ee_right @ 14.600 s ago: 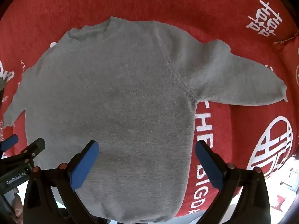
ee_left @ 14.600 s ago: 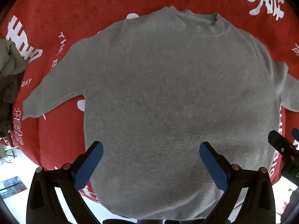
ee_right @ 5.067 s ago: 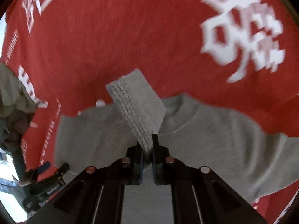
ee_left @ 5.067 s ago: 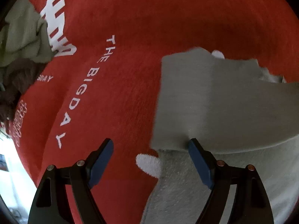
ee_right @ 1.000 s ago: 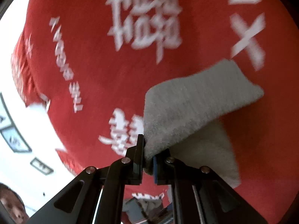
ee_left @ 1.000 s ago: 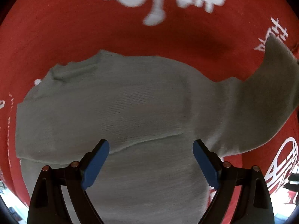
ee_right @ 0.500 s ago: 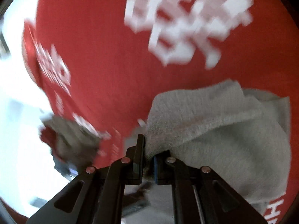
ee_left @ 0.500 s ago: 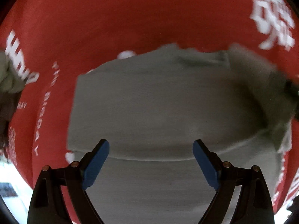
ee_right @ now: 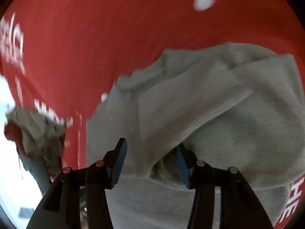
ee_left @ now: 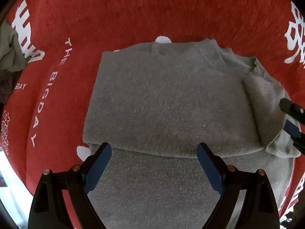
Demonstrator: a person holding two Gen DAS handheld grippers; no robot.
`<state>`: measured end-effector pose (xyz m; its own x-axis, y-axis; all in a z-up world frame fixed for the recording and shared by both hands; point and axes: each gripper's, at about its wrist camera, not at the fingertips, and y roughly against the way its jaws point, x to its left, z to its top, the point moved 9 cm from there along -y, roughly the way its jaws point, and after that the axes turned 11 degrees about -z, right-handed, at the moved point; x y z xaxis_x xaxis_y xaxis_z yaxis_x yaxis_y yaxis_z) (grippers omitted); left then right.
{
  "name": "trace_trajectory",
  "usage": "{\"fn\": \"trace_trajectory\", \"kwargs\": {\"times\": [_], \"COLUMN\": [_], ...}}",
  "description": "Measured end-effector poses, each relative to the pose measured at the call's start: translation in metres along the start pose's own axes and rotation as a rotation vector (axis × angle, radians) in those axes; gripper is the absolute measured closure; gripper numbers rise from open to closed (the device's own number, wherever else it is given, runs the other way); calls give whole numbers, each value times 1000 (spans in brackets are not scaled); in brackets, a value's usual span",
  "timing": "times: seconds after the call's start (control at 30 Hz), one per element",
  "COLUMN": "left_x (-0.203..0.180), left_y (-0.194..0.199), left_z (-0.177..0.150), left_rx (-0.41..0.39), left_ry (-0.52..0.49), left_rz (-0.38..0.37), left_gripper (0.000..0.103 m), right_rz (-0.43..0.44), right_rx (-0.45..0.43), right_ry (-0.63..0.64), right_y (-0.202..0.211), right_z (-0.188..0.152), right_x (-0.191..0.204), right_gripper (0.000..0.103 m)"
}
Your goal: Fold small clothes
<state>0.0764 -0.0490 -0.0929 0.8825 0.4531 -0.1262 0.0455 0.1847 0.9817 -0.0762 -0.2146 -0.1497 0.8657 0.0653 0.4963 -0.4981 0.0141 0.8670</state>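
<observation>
Right wrist view: right gripper [ee_right: 150, 161] fingers opening, grey sweater [ee_right: 209, 114] sleeve between them; left gripper [ee_left: 154, 164] spread wide, empty.

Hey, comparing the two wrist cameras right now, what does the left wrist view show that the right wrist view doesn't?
Only the left wrist view shows the left tool, open above the grey sweater, the sweater's collar, and the right tool from the side at the folded-in sleeve.

Only the right wrist view shows the right tool's jaws opening with the sleeve between them.

Both show the sweater on the red printed cloth and a pile of other clothes at the left.
</observation>
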Motion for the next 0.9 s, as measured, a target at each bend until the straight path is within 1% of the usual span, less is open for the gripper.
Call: {"fn": "trace_trajectory", "kwargs": {"times": [0.03, 0.07, 0.1, 0.13, 0.17, 0.2, 0.27, 0.3, 0.37, 0.4, 0.43, 0.5, 0.57, 0.6, 0.63, 0.67, 0.7, 0.77, 0.8, 0.83, 0.9], "left_x": [0, 0, 3, 5, 8, 11, 17, 22, 32, 39, 44, 59, 72, 78, 83, 86, 88, 88, 87, 82, 71], "left_y": [1, 3, 3, 4, 5, 7, 13, 16, 18, 19, 20, 22, 22, 23, 23, 23, 24, 28, 32, 37, 43], "left_z": [1, 1, 2, 3, 4, 4, 5, 5, 4, 3, 3, 1, 0, 0, 0, 0, 1, 4, 7, 11, 18], "left_rx": [0, -1, -1, -2, -5, -10, -23, -31, -36, -35, -34, -34, -37, -39, -40, -38, -38, -43, -50, -59, -71], "left_ry": [2, 6, 11, 17, 23, 29, 43, 49, 58, 70, 81, 109, 129, 137, 145, 148, 147, 142, 139, 131, 104], "left_rz": [-4, -7, -16, -29, -39, -50, -72, -78, -78, -73, -69, -53, -41, -38, -40, -44, -49, -63, -77, -97, -131], "left_gripper": [11, 11, 11, 11, 11, 11, 11, 11, 11, 11, 11, 11, 11, 11, 11, 11, 11, 11, 11, 11, 11], "right_rz": [-2, 8, 37, 50, 54, 48, 34, 26, -3, -30, -48, -69, -83, -97, -107, -122, -162, -167, -162, -155, -114], "right_rx": [0, 3, 14, 19, 13, -20, -71, -84, -100, -104, -98, -69, -35, -11, 14, 39, 74, 75, 68, 64, 59], "right_ry": [-56, -112, -198, -235, -245, -188, 2, 138, 323, 435, 513, 625, 676, 705, 720, 728, 744, 768, 777, 774, 719], "right_y": [-2, -3, -7, -10, -10, -4, 7, 10, 9, 3, -3, -22, -39, -49, -55, -61, -68, -64, -56, -47, -25], "right_z": [5, 9, 14, 17, 18, 19, 18, 11, -2, -13, -23, -47, -62, -70, -76, -82, -89, -94, -95, -97, -93], "right_x": [-3, -8, -15, -17, -17, -7, 25, 51, 86, 105, 119, 137, 147, 150, 149, 146, 143, 141, 141, 141, 129], "right_gripper": [49, 53, 71, 96, 96, 96, 96, 96, 96, 96, 96, 96, 96, 96, 92, 92, 88, 73, 53, 44, 44]}}
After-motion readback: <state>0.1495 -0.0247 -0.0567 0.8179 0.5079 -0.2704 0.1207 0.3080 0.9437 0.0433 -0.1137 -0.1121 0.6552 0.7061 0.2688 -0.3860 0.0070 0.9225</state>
